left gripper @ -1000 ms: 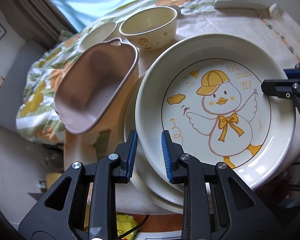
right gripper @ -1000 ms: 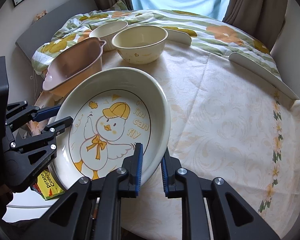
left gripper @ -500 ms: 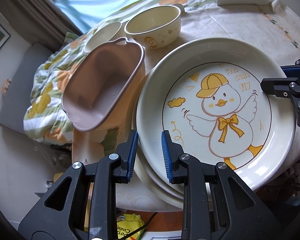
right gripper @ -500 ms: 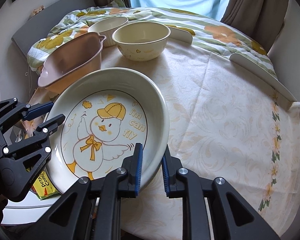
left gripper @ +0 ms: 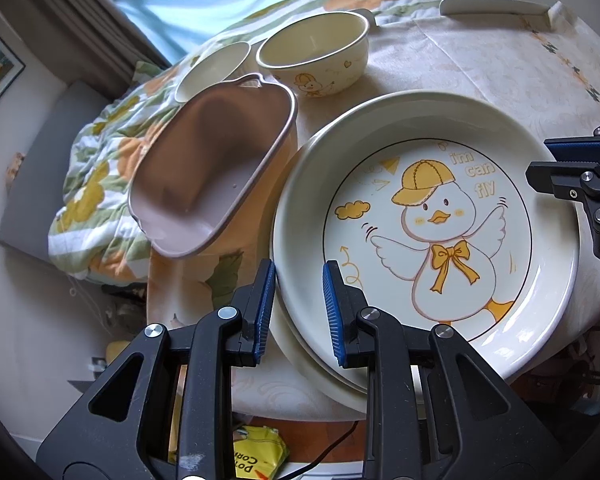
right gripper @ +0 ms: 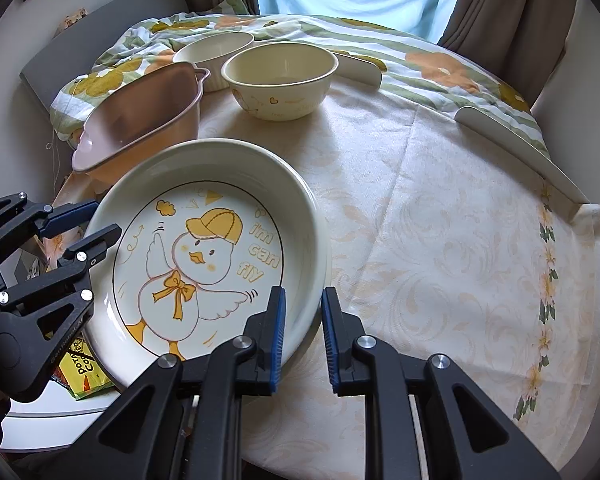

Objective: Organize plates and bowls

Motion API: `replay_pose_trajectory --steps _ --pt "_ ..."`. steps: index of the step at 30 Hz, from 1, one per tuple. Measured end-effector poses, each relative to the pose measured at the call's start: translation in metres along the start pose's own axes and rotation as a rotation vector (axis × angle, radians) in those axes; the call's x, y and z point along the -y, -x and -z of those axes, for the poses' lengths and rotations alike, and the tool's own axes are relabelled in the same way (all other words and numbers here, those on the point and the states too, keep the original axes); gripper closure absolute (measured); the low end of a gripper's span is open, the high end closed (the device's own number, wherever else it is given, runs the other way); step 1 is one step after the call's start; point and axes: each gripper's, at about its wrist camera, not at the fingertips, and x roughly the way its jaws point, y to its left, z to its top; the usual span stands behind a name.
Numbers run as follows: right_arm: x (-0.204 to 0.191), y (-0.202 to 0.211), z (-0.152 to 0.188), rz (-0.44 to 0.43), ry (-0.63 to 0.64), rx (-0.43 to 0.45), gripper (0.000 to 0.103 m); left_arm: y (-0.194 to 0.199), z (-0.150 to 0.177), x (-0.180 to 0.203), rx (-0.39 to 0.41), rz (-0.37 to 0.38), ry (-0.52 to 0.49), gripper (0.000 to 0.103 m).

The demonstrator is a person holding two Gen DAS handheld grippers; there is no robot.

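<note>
Duck plate (left gripper: 432,232), stacked on a second plate (left gripper: 300,356) at the table (right gripper: 440,248) edge; its rim sits between the spread fingers of the left gripper (left gripper: 299,312) and of the right gripper (right gripper: 303,332), neither pinching. Pink dish (left gripper: 208,172) at 11 o'clock from the left gripper, just beside the plate; cream bowl (right gripper: 280,80) and white ramekin (right gripper: 214,54) at 12 o'clock, well apart.

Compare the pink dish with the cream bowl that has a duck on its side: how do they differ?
The pink dish is elongated with a pinched spout-like end; the cream bowl is round. The pink dish is plain matte pink inside; the cream bowl is glossy and carries a small duck print outside. The pink dish stands at the table's edge beside the duck plate; the cream bowl stands farther in. Both are upright and empty.
</note>
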Motion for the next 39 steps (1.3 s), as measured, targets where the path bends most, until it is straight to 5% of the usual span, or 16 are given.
replay_pose_trajectory --steps 7,16,17,18,19,20,21,22,24,25,33,39 --pt "0.003 0.007 -0.002 -0.018 -0.026 0.003 0.086 0.006 -0.007 -0.011 -0.019 0.035 0.037 0.082" --pt "0.029 0.059 -0.026 -0.125 -0.06 0.098 0.083 0.064 -0.034 -0.051 0.075 0.067 0.213 0.081" --pt "0.031 0.063 -0.029 -0.14 -0.062 0.109 0.066 0.068 -0.035 -0.059 0.078 0.077 0.249 0.081" --pt "0.033 0.066 -0.032 -0.157 -0.061 0.121 0.032 0.069 -0.036 -0.065 0.079 0.096 0.284 0.081" --pt "0.034 0.069 -0.034 -0.178 -0.058 0.134 0.015 0.07 -0.035 -0.073 0.074 0.113 0.326 0.081" --pt "0.036 0.072 -0.036 -0.2 -0.056 0.148 0.004 0.069 -0.034 -0.079 0.065 0.118 0.361 0.08" --pt "0.037 0.073 -0.038 -0.213 -0.053 0.155 0.005 0.069 -0.033 -0.083 0.055 0.123 0.383 0.08" --pt "0.037 0.074 -0.04 -0.217 -0.048 0.156 0.005 0.067 -0.031 -0.087 0.046 0.125 0.404 0.075" --pt "0.037 0.072 -0.041 -0.222 -0.037 0.157 0.005 0.065 -0.026 -0.094 0.037 0.14 0.45 0.041" --pt "0.038 0.071 -0.042 -0.229 -0.033 0.153 0.005 0.065 -0.023 -0.096 0.038 0.15 0.469 0.003" --pt "0.043 0.065 -0.045 -0.269 -0.02 0.156 0.005 0.072 -0.014 -0.104 0.03 0.111 0.532 0.0" --pt "0.026 0.063 -0.082 -0.317 0.079 0.142 0.004 0.074 -0.011 -0.123 0.032 0.088 0.601 0.0"
